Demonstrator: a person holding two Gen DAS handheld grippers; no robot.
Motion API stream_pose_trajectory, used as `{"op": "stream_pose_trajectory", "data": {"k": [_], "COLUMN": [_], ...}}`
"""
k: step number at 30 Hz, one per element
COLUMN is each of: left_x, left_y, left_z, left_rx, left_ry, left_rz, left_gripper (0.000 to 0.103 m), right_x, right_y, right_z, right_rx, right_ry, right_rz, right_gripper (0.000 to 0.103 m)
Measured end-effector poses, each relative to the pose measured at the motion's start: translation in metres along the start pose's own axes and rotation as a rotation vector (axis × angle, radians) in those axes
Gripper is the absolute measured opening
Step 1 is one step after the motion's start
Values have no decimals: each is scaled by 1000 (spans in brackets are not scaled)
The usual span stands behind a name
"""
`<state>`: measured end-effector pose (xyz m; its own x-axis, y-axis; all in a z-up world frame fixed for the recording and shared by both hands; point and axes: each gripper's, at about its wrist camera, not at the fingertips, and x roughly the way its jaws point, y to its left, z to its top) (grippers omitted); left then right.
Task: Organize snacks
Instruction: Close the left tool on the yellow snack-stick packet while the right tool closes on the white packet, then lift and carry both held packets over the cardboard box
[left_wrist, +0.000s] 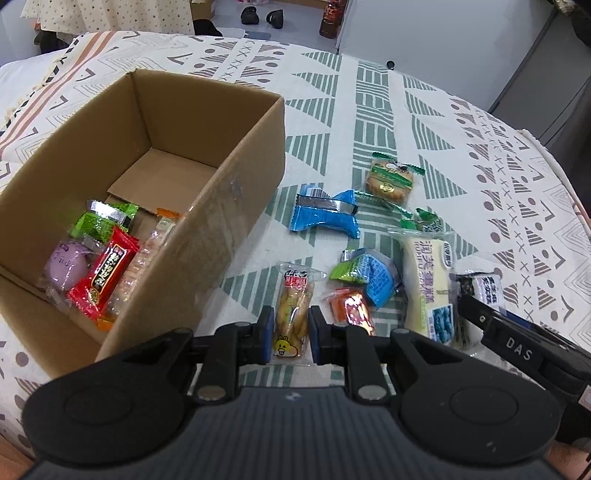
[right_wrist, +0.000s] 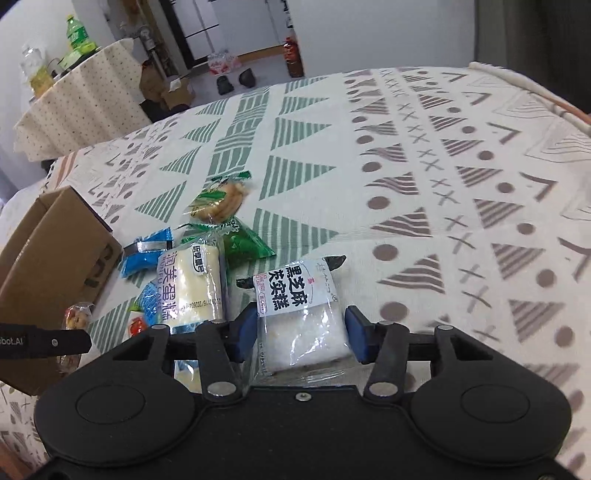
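Cardboard box (left_wrist: 207, 206) at left already holds some snacks. Left hand-held gripper (left_wrist: 290, 330) straddles yellow biscuit pack (left_wrist: 293, 317), pads near contact; right hand-held gripper (right_wrist: 300, 332) apart around white rice cake (right_wrist: 301, 314) (both on patterned table (right_wrist: 406, 166), box-bound).

The right gripper (right_wrist: 301, 334) has its two blue fingers (right_wrist: 357, 338) on each side of a clear white cake packet (right_wrist: 301, 314); a long cream packet (right_wrist: 192, 284) lies just left; the cardboard box (right_wrist: 48, 258) sits far left.

Patterned cloth (right_wrist: 369, 155) over table; dotted-cloth side table (right_wrist: 85, 96); pale floor (right_wrist: 266, 70); black shoes (left_wrist: 262, 16).
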<state>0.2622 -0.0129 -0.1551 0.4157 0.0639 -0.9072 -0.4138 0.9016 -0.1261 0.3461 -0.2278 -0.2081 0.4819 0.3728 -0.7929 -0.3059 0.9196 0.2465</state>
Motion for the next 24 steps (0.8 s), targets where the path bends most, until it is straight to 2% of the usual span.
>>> {"op": "stream_pose_trajectory", "data": {"k": [9,14,24], "left_x": [-30,-49,-85], "left_y": [4,12,24], "left_z": [-10,-12,-13], "left_rx": [11,3,3], "left_ry": [-31,-49,-106], "left_rz": [-19,-42,-95], "left_gripper": [19,19,19], "right_x": [-41,-63,-104], "right_y": [-2,1,23], "right_z": [-4,-17,-11], "right_rx": [113,168,155], "right_ry": [-69,-89,-162], "right_rz": [2,19,16], "right_gripper": [49,48,48]}}
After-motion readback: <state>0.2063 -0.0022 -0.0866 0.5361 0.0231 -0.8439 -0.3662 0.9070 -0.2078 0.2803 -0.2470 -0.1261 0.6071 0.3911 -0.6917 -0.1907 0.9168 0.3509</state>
